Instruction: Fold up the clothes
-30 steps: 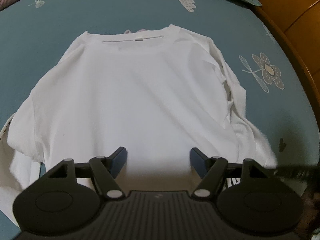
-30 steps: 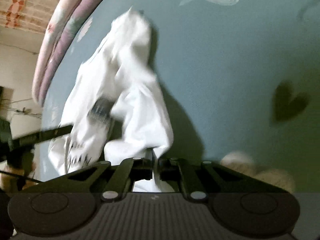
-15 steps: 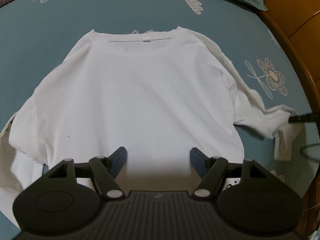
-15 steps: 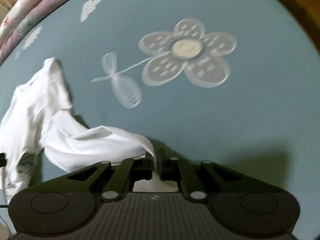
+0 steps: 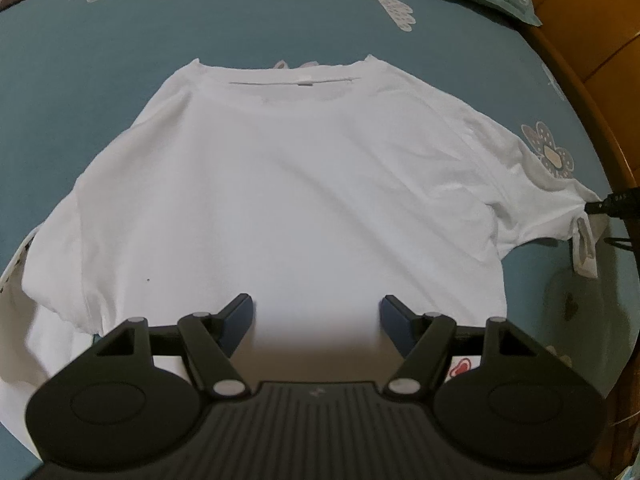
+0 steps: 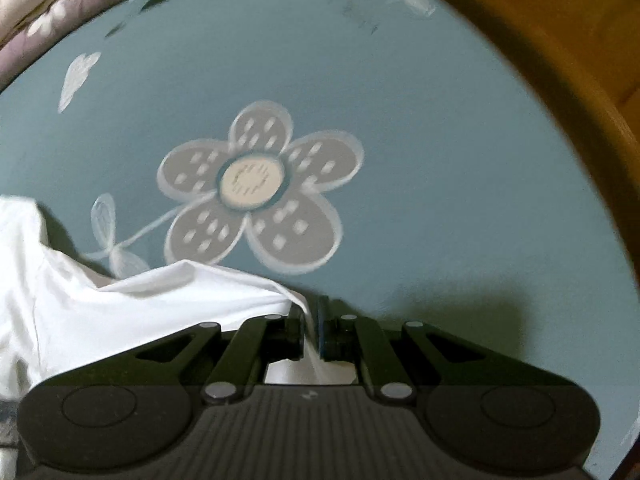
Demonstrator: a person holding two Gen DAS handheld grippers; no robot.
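the white t-shirt [image 5: 280, 184] lies spread on the teal bedsheet [image 5: 80, 48], neckline [image 5: 288, 80] toward the top of the left wrist frame, body filling the centre; your left gripper [image 5: 316, 316] hangs over the hem at the bottom of the frame, tongs standing wide with nothing between them; the cloth beneath them is flat. at the right edge of that frame your right gripper [image 5: 612, 202] shows only as a dark tip, and the sleeve [image 5: 540, 188] runs out to it, drawn into a point where it is pinched. in the right wrist frame the right gripper [image 6: 310, 328] has its tongs nearly together, clamped on a thin fold of that sleeve [image 6: 160, 300], which trails off to the lower left; ahead lies the printed flower [image 6: 256, 188] on the sheet, and the wooden bed frame [image 6: 560, 40] curves along the upper right. step in hand, as it appears: spreading the garment, the right sleeve being laid out sideways before any fold is made. the next move probably calls for you to set that sleeve down flat and let it go without dragging the body; the far-left sleeve [image 5: 24, 280] looks bunched at the frame's lower left edge and may want the same treatment.
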